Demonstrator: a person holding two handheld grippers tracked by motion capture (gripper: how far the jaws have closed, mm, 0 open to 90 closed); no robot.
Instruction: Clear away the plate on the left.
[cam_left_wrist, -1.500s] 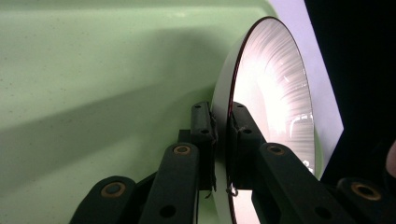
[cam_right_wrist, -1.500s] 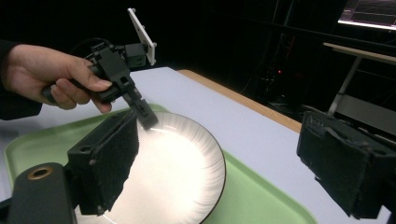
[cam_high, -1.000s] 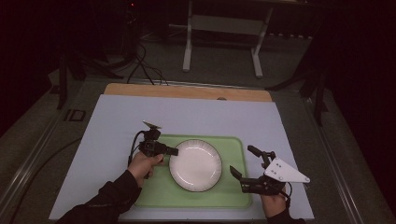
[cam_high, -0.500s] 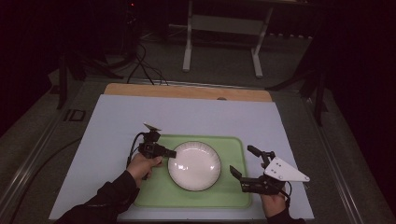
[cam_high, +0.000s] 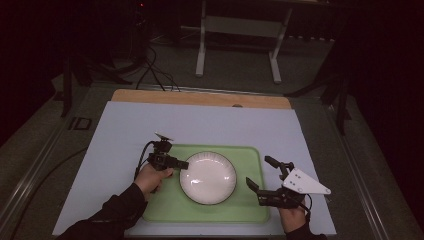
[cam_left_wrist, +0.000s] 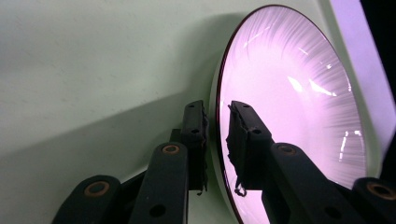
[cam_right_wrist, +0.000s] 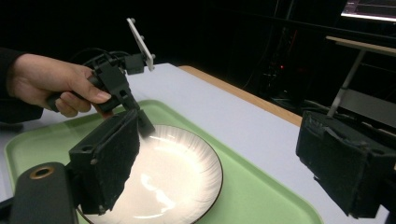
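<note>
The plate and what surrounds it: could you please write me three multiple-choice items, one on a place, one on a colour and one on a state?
1. Where does the plate lie?
A. on the bare table
B. on the tray
C. on the floor

2. What colour is the tray?
A. red
B. black
C. green

3. How do the fingers of the right gripper stand?
A. wide apart, with nothing between them
B. shut on the plate
C. shut on a cup

Answers:
1. B: the high view shows tray on every side of the plate.
2. C: it is pale green in the high view and the right gripper view.
3. A: the right gripper view shows a wide gap between its two pads.
</note>
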